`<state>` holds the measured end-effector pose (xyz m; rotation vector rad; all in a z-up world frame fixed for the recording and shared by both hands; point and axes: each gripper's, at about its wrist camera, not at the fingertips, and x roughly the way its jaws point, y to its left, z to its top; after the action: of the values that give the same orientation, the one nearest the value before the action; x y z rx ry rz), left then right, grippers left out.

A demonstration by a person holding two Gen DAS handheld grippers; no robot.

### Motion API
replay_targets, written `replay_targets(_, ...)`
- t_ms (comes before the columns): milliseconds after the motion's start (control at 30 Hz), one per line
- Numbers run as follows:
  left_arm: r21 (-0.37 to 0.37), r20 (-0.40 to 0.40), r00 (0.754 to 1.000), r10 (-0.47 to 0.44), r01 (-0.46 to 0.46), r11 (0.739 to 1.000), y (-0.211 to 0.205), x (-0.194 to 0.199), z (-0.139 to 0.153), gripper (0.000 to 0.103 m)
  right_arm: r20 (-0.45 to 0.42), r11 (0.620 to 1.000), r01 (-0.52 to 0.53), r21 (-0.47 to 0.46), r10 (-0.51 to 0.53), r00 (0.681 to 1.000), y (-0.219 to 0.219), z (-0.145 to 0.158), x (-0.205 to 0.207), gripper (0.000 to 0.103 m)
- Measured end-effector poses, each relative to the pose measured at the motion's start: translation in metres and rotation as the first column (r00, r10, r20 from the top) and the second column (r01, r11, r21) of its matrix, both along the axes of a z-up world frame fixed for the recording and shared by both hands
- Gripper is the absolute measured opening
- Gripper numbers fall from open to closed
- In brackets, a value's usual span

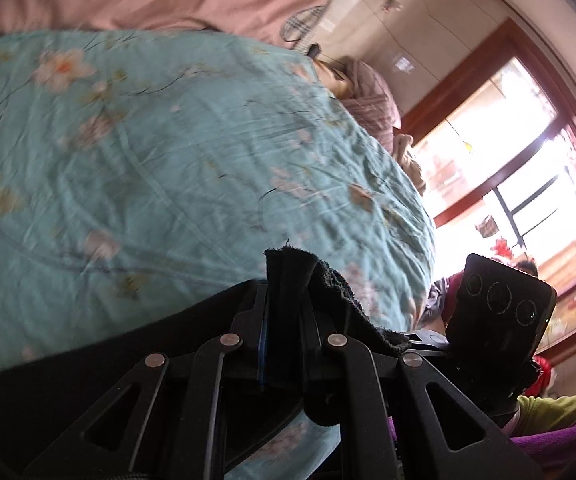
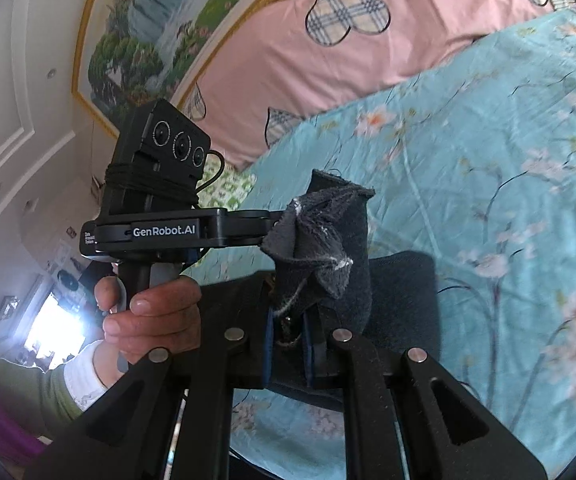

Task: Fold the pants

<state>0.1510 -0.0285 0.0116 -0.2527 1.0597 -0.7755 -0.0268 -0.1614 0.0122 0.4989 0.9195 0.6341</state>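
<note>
Left gripper (image 1: pixel 283 280) and right gripper (image 2: pixel 312 276), each closed on a bunched edge of the dark pants (image 2: pixel 328 240), hold the fabric raised above the teal floral bedspread (image 2: pixel 488 160); the pants hang between the two close-set grippers, near the pink quilt (image 2: pixel 328 72) at the far side. To fold well, both grips should probably stay firm, move together, and lower the held edge evenly onto the spread so the layers align without twisting.
</note>
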Motion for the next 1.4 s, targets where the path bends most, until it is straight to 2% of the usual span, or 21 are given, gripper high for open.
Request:
replay_targets(233, 0.005, -0.071, 0.995, 0.070, -0.070, 0.998, 0.029, 0.001, -0.036, 0.011, -0.061, 0.998, -0.047, -0.033, 0.045, 0.997, 0.022, -0.025, 0.010, 0.016)
replay_targets(500, -0.021, -0.130, 0.982, 0.139, -0.142, 0.990, 0.055, 0.000, -0.060, 0.015, -0.100, 0.995, -0.082, -0.062, 0.075, 0.992, 0.038, -0.042, 0.011, 0.018)
replay_targets(667, -0.001, -0.129, 0.975, 0.178, -0.180, 0.984, 0.066, -0.008, -0.064, 0.016, -0.098, 0.991, -0.116, -0.069, 0.109, 0.989, 0.049, -0.041, 0.009, 0.030)
replay_targets(800, 0.011, -0.128, 0.969, 0.213, -0.214, 0.977, 0.078, -0.016, -0.064, 0.023, -0.101, 0.986, -0.145, -0.081, 0.136, 0.986, 0.057, -0.041, 0.007, 0.033)
replay_targets(1000, 0.018, -0.132, 0.949, 0.286, -0.286, 0.958, 0.103, -0.035, -0.066, 0.026, -0.133, 0.979, -0.196, -0.062, 0.187, 0.973, 0.067, -0.041, 0.004, 0.035)
replay_targets(1100, 0.010, -0.129, 0.938, 0.322, -0.323, 0.946, 0.116, -0.043, -0.065, 0.033, -0.141, 0.975, -0.218, -0.034, 0.211, 0.967, 0.071, -0.040, 0.003, 0.036)
replay_targets(1200, 0.015, -0.113, 0.926, 0.361, -0.361, 0.932, 0.128, -0.051, -0.061, 0.035, -0.142, 0.974, -0.227, -0.011, 0.223, 0.964, 0.076, -0.036, 0.002, 0.036)
replay_targets(1400, 0.027, -0.081, 0.873, 0.481, -0.481, 0.876, 0.155, -0.073, -0.048, 0.035, -0.111, 0.964, -0.265, 0.006, 0.264, 0.958, 0.089, -0.024, 0.003, 0.036)
